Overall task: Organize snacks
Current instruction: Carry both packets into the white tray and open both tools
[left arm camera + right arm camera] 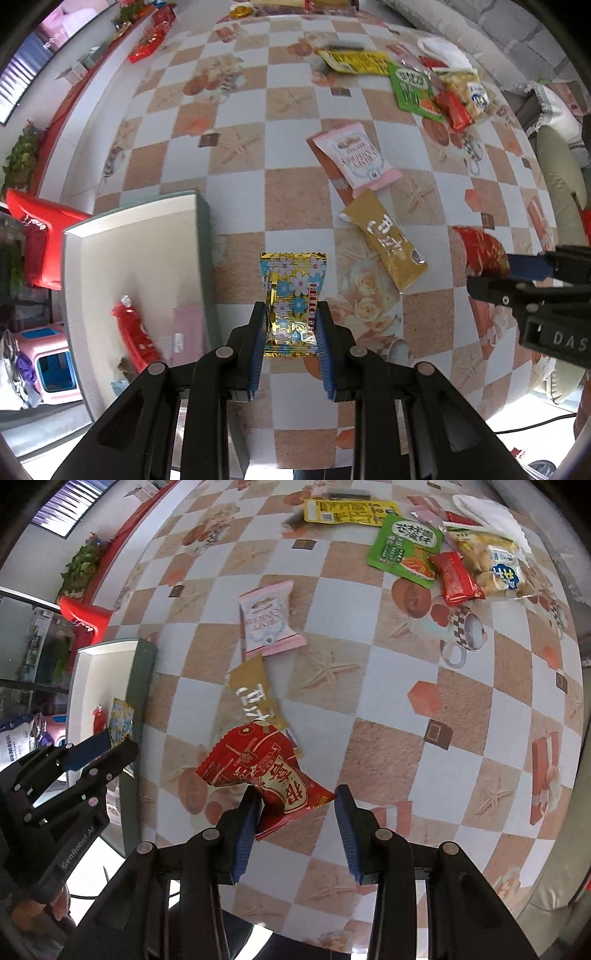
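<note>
Checkered tablecloth (240,122) with starfish and rose prints, spread over the whole table, with a white tray (133,236) at the left edge and many snack packets lying loose; inside the tray already a red packet (135,336) and a pink packet (188,332); farther off, a pink-and-white packet (354,158) and a gold packet (386,240) just beside each other, and a mixed pile (439,550) near the far corner. Left gripper (291,325) closed onto the flowered foil packet (293,295), both blue pads pressing its lower half, packet apparently lifted off the cloth just beside the tray wall. Right gripper (295,812) wide open around the crumpled red packet (262,771); left pad touching it, right pad apart from it, so not yet gripped; whether resting on the cloth, cannot tell. Step in hand, probably: carrying the flowered packet into the tray while preparing to pick the red one. Next move calls for shifting the left gripper sideways over the tray wall before opening; for the right, closing squarely on the crinkly foil, likely to slip if pinched only at the edge.
</note>
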Action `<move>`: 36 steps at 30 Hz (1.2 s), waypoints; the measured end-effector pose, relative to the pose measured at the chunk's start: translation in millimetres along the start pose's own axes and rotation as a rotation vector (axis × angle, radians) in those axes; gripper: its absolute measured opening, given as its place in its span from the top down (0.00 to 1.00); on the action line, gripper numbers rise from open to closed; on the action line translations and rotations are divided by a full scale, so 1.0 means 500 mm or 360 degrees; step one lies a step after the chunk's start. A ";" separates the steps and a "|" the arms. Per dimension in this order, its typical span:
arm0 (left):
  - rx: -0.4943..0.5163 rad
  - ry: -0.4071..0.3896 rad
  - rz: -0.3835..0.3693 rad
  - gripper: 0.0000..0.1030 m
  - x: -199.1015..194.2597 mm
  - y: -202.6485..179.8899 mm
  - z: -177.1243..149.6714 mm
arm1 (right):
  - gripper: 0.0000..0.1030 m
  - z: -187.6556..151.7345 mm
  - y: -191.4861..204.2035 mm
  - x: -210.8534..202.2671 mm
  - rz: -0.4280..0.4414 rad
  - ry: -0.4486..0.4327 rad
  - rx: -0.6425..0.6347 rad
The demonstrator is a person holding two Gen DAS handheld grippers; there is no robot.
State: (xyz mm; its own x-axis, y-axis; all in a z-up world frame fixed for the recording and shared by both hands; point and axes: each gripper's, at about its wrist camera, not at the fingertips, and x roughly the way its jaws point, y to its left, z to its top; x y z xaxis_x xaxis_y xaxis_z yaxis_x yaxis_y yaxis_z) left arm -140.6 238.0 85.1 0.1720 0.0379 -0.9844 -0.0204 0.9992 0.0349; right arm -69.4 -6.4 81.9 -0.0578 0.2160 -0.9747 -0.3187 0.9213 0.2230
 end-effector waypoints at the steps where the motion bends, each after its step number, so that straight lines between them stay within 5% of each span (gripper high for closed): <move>1: -0.0007 -0.0007 0.0001 0.73 -0.007 0.009 0.003 | 0.59 0.001 0.011 0.000 -0.0002 -0.0002 -0.0007; 36: -0.0351 -0.0092 0.0043 0.73 -0.032 0.250 -0.038 | 0.59 0.080 0.334 0.050 0.0008 0.0042 -0.0424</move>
State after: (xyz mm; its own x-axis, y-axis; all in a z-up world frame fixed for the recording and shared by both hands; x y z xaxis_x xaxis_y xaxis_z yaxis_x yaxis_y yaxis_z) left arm -164.5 361.9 102.0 0.2244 0.0719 -0.9718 -0.2396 0.9707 0.0165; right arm -86.0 165.8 95.7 -0.0838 0.2085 -0.9744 -0.5558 0.8018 0.2193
